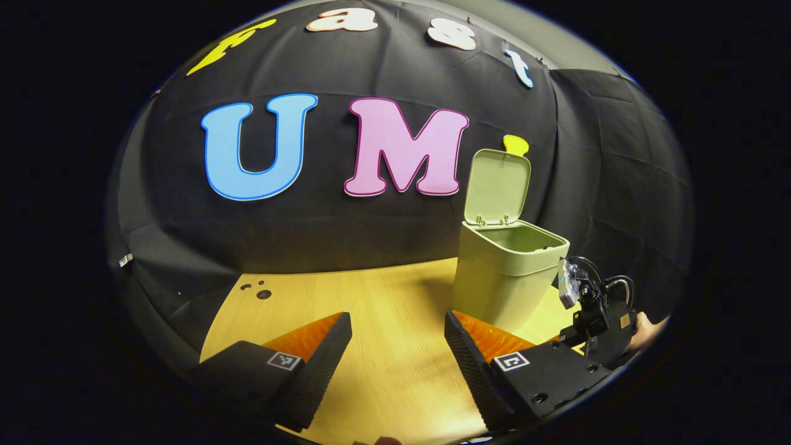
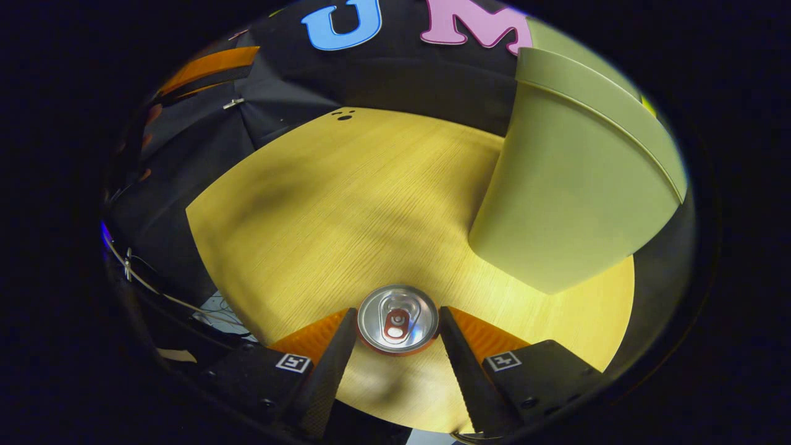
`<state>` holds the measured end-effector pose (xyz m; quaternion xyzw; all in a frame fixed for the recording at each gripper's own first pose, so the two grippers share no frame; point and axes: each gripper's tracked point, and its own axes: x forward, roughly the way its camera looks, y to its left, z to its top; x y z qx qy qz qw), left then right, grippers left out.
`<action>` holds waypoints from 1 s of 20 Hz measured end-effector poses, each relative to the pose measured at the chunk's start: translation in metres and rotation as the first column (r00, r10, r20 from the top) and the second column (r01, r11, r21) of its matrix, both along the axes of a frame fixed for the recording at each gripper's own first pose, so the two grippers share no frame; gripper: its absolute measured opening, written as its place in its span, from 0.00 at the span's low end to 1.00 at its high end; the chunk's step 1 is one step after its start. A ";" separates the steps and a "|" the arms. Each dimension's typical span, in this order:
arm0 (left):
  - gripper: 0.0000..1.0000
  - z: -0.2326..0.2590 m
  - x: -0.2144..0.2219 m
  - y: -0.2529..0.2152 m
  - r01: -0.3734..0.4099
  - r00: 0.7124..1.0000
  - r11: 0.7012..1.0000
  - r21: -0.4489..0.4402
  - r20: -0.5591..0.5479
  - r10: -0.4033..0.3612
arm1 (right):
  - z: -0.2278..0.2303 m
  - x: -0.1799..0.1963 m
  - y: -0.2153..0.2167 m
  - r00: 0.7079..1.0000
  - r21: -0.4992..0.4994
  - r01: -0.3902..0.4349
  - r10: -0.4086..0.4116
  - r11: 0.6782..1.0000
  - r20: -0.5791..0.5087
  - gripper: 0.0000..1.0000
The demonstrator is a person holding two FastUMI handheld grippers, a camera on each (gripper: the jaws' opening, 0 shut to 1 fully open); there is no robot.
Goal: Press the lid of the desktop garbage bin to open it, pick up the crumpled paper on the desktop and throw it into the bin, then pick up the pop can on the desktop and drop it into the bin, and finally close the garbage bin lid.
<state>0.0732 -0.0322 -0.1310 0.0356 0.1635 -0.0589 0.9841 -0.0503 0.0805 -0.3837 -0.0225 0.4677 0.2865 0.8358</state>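
Pop can bracketed, bin lid standing open

The bin is taken as landmark: its pale green lid is seen upright at the back in the left gripper view, so the mouth is clear for a drop. Just in front of the bin's near corner, on the wooden desktop, the pop can is stood upright, its silver top and red tab facing up, red showing at the rim. The right gripper is brought down from above, fingers set either side of the can and looking to touch its rim; a firm pinch cannot be confirmed. The left gripper is held wide apart and empty, parked left of the bin, presumably out of the way.
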 end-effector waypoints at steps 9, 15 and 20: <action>0.97 -0.004 0.009 -0.001 0.010 1.000 1.000 -0.009 -0.009 -0.010 | 0.010 0.005 -0.003 1.000 0.028 0.022 -0.022 0.999 -0.006 0.86; 0.97 -0.007 0.013 -0.002 0.013 1.000 1.000 -0.023 -0.014 -0.014 | 0.072 0.020 -0.018 0.996 0.087 0.066 -0.071 0.994 0.059 0.86; 0.97 -0.011 0.018 -0.003 0.027 0.999 0.999 -0.042 -0.018 -0.028 | 0.144 0.041 -0.031 0.982 0.168 0.119 -0.142 0.979 0.127 0.86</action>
